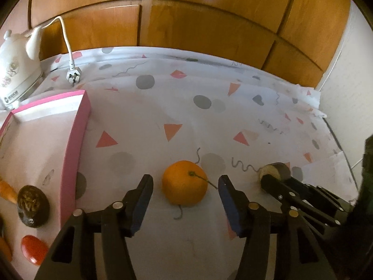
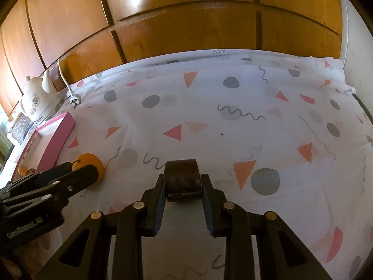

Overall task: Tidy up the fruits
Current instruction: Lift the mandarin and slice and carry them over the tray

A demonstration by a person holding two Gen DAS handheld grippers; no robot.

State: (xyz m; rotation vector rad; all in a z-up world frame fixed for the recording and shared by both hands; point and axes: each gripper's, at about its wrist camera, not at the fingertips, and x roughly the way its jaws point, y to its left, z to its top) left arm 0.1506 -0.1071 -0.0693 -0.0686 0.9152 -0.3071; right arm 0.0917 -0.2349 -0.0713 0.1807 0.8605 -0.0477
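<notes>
An orange [image 1: 184,182] with a thin stem lies on the patterned tablecloth. My left gripper [image 1: 185,186] is open, one finger on each side of the orange, not touching it. My right gripper [image 2: 182,183] is shut on a dark brown fruit piece [image 2: 182,177] with a pale cut face, also seen in the left wrist view [image 1: 275,171]. A pink-rimmed box [image 1: 75,140] at the left holds a dark round fruit [image 1: 32,206], a red fruit [image 1: 33,249] and orange pieces [image 1: 8,190]. In the right wrist view the orange [image 2: 89,163] sits behind the left gripper.
A white electric kettle [image 1: 16,67] with its cord and plug [image 1: 73,75] stands at the back left. Wooden cabinet doors [image 1: 198,18] rise behind the table. A white wall [image 1: 349,88] bounds the right side. The tablecloth [image 2: 233,121] covers the table.
</notes>
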